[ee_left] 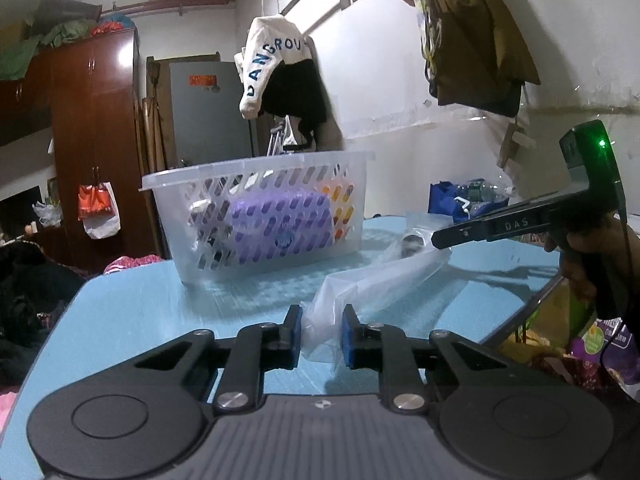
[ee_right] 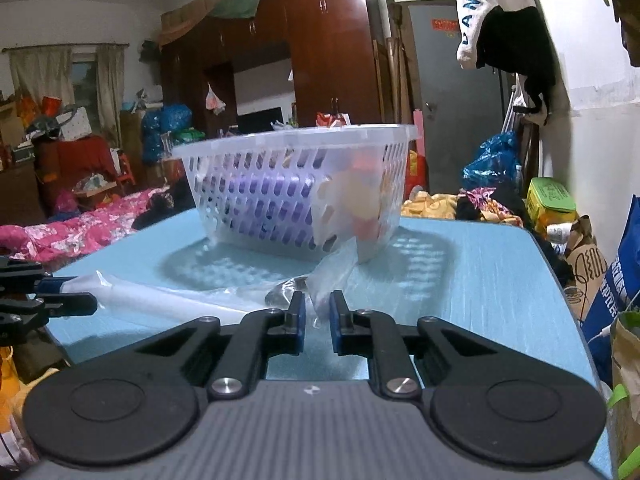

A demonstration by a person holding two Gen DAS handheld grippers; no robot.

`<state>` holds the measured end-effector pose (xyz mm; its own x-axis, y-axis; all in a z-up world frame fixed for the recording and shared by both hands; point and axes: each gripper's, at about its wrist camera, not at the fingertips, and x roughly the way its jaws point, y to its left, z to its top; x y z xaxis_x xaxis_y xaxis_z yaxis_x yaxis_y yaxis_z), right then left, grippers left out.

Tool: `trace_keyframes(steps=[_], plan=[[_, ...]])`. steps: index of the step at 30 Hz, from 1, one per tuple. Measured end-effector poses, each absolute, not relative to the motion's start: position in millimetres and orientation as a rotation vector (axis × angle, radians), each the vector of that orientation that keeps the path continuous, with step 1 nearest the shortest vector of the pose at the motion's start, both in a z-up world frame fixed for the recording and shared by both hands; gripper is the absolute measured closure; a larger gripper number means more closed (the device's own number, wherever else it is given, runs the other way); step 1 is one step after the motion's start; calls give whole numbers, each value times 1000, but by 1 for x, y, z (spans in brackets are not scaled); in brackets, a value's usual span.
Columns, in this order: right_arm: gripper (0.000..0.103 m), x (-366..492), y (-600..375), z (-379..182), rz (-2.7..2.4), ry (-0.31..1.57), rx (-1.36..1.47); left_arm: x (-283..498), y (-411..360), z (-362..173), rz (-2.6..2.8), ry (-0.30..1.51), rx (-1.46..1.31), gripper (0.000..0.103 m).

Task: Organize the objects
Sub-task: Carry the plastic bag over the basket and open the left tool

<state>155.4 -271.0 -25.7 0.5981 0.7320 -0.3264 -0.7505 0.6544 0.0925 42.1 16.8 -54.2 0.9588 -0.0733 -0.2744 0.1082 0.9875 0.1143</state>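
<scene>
A long clear plastic bag (ee_left: 372, 280) with a dark round object inside lies on the light blue table (ee_left: 160, 312). My left gripper (ee_left: 321, 322) is shut on one end of the bag. My right gripper (ee_right: 317, 308) is shut on the bag's other end (ee_right: 332, 276); it also shows in the left wrist view (ee_left: 438, 238) at the right. A clear plastic basket (ee_left: 260, 208) stands beyond the bag and holds a purple pack (ee_left: 280, 220) and orange-yellow items (ee_left: 340, 200). The basket also shows in the right wrist view (ee_right: 296, 188).
The table's right edge (ee_right: 568, 280) borders bags and a yellow box (ee_right: 552, 204) on the floor. A bed with pink bedding (ee_right: 80, 228) lies to the left. A white and black garment (ee_left: 280, 76) hangs behind the basket.
</scene>
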Motion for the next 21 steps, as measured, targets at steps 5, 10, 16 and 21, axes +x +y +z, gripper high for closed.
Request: trace_keyframes(steps=[5, 10, 16, 21], plan=[[89, 148, -269, 9, 857, 266, -59, 39, 20, -32, -74, 208, 135, 80], [89, 150, -261, 59, 848, 159, -65, 33, 15, 5, -45, 98, 185, 80], [89, 197, -234, 106, 828, 125, -29, 72, 30, 61, -4, 7, 227, 80], [89, 251, -205, 111, 798, 196, -2, 132, 55, 90, 1, 30, 231, 80]])
